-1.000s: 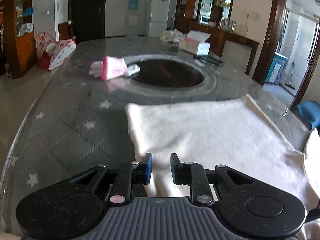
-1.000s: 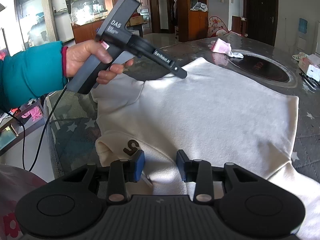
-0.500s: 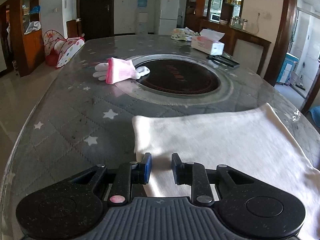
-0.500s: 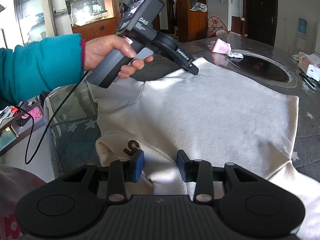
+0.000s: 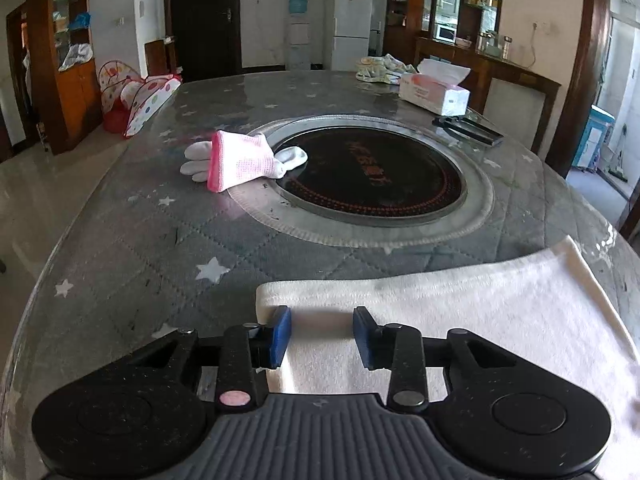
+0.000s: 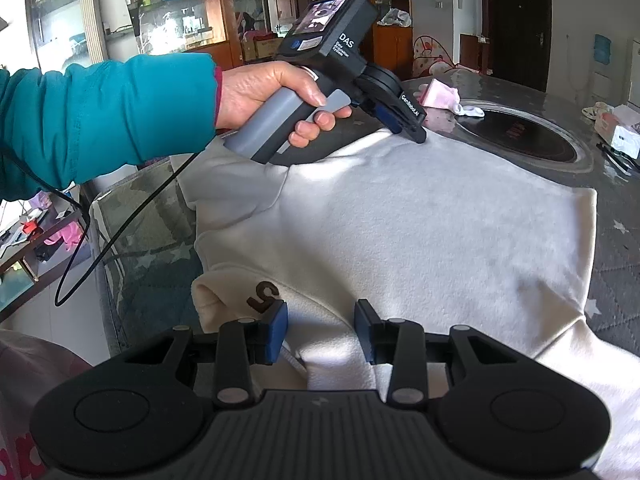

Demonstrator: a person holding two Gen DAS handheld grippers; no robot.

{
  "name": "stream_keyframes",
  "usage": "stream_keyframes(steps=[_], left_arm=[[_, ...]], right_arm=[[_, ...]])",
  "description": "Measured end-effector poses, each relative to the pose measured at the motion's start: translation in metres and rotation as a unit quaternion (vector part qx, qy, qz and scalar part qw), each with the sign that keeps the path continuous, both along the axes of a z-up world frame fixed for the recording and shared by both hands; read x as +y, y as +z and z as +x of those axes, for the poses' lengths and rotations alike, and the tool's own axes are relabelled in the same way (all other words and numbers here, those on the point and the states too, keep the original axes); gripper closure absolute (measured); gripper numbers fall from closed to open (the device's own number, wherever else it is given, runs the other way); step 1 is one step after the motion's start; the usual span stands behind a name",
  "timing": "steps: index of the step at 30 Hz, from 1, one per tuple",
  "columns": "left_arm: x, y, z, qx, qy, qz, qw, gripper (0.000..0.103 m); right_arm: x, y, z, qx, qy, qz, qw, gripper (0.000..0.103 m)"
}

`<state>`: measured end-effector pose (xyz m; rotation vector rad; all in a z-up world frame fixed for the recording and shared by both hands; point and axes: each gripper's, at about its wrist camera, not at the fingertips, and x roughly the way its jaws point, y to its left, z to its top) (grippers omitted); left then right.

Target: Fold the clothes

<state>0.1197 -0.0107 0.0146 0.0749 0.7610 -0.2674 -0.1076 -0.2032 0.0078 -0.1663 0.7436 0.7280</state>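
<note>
Sweatshirt (image 5: pixel 460 320) runs off the left wrist view at 4 o'clock. Print near its collar (image 6: pixel 264 294) partly folded, unreadable. Sleeve (image 6: pixel 80 120) cut off at 9 o'clock.

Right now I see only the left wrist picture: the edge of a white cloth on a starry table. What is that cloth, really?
Observer: The right wrist view shows far more of it. It is a cream sweatshirt spread flat, with a brown mark like a 5 near the neck.
Operator: Where is the other gripper?
Observer: The right gripper is at that neck end, fingers apart, gripping nothing.
Operator: And who holds mine?
Observer: A hand in a teal sleeve holds the left gripper by its handle, with its tips at the sweatshirt's far edge.
</note>
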Motion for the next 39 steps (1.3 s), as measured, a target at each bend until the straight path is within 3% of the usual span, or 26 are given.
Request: stream_keyframes(steps=[9, 15, 20, 26, 31, 35, 39], left_arm=[[0.005, 0.023, -0.052, -0.024, -0.028, 0.02, 0.9991, 0.059], [0.01, 0.037, -0.101, -0.03, -0.057, 0.027, 0.9975, 0.055], [0.015, 0.042, -0.137, -0.031, -0.063, 0.04, 0.9967, 0.051], [0.013, 0.041, -0.173, -0.029, -0.075, 0.03, 0.9963, 0.049], [-0.003, 0.037, -0.199, -0.041, -0.096, 0.027, 0.9941, 0.048], [-0.02, 0.034, -0.213, -0.054, -0.115, 0.033, 0.9913, 0.046], [-0.034, 0.031, -0.218, -0.055, -0.128, 0.03, 0.9897, 0.045]], right_arm=[[-0.008, 0.009, -0.005, -0.008, -0.02, 0.018, 1.0, 0.066], [-0.035, 0.02, -0.01, -0.027, -0.089, 0.015, 0.996, 0.067], [-0.074, 0.018, -0.012, -0.029, -0.172, 0.006, 0.985, 0.068], [-0.134, 0.017, -0.014, -0.037, -0.282, -0.014, 0.959, 0.068], [-0.191, 0.006, -0.009, -0.027, -0.38, -0.026, 0.924, 0.068], [-0.234, -0.003, -0.01, -0.008, -0.449, 0.007, 0.894, 0.067], [-0.262, -0.014, -0.013, 0.005, -0.486, 0.032, 0.873, 0.065]])
